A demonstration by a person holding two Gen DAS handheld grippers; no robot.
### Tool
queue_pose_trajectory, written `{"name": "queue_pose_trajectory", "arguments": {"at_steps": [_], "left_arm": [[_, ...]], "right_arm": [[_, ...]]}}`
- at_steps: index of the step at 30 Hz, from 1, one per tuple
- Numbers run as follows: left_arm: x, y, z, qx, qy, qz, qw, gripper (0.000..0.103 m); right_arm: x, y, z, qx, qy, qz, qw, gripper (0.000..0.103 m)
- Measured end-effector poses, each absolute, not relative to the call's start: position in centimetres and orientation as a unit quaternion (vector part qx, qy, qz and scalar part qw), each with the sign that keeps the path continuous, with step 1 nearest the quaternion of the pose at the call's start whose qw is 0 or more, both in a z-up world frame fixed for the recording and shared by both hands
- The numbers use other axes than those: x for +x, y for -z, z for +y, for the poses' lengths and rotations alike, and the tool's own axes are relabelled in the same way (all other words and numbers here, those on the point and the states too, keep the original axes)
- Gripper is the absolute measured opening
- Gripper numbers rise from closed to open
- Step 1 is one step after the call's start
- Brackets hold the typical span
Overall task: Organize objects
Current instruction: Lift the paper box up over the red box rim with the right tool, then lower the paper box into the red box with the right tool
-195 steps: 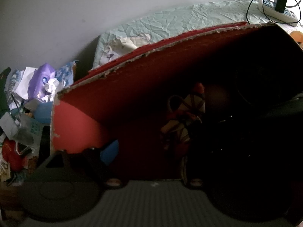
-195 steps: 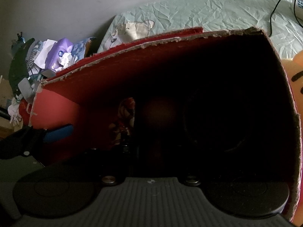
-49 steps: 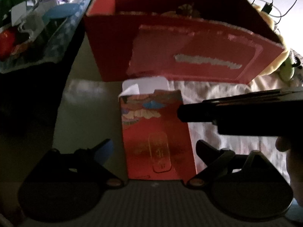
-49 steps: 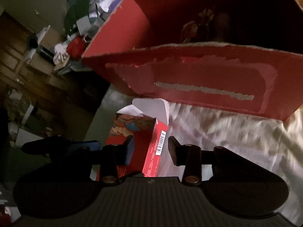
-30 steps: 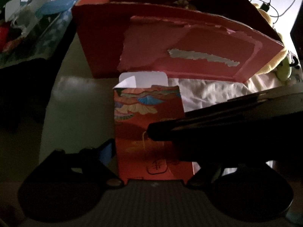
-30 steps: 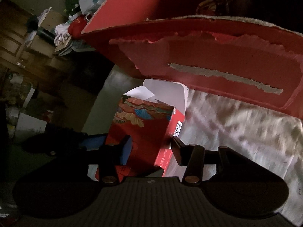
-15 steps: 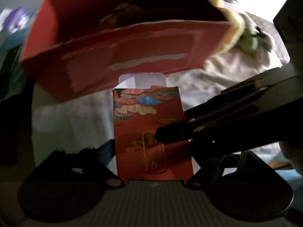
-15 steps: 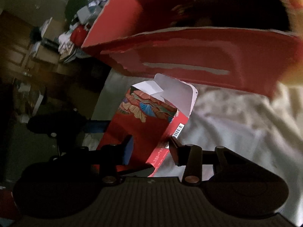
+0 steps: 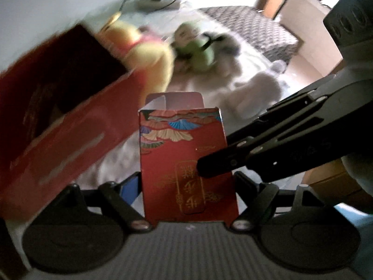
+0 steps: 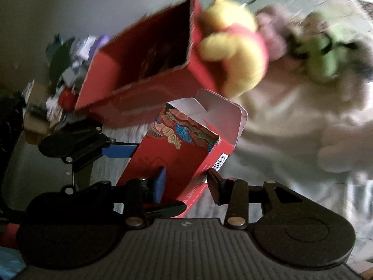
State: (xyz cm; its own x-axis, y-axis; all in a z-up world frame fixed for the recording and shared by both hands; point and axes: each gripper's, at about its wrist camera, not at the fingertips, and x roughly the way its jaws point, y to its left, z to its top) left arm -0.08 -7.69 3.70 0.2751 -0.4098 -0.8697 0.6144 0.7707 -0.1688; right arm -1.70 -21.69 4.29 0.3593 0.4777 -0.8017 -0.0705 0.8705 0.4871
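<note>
Two grippers, left (image 9: pixel 187 186) and right (image 10: pixel 186 180), clamp one red carton (image 9: pixel 184 161), long axis forward, open flap away, above a white-sheeted bed (image 10: pixel 291 140).

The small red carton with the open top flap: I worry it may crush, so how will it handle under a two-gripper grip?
The small red carton looks like thin card, so its walls probably flex. Its open flap stiffens nothing, so it likely dents if squeezed hard. Held by the left gripper and right gripper, it seems light; contents are unseen.
</note>
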Motion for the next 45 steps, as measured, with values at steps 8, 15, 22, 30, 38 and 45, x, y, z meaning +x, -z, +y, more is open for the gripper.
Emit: {"name": "queue_pose_trajectory", "arguments": {"at_steps": [8,15,22,30,38,45], "left_arm": [[1.2,-9.0,-9.0,0.099,0.342,0.418,0.836,0.082],[3.4,-13.0,-6.2,0.098,0.286,0.36,0.883,0.082],[5.9,-14.1,-0.9,0.078,0.213,0.354,0.907,0.082],[9.0,-11.1,3.8,0.057,0.133,0.394,0.908,0.082],[11.8,-6.7,7.9,-0.013,0.1,0.451,0.887,0.084],[13.2,-4.5,9.0,-0.009,0.083,0.475,0.876,0.084]], "right_arm": [[-1.8,-9.5,-24.0,0.191,-0.145,0.446,0.862,0.043],[2.6,-12.0,-22.8,0.202,-0.187,0.386,0.88,0.043],[7.9,-12.7,-17.7,0.157,-0.238,0.359,0.889,0.043],[13.2,-9.9,-12.2,0.137,-0.283,0.399,0.862,0.042],[16.9,-5.9,-9.1,0.129,-0.304,0.46,0.824,0.042],[18.4,-4.3,-7.5,0.116,-0.315,0.477,0.812,0.04]]}}
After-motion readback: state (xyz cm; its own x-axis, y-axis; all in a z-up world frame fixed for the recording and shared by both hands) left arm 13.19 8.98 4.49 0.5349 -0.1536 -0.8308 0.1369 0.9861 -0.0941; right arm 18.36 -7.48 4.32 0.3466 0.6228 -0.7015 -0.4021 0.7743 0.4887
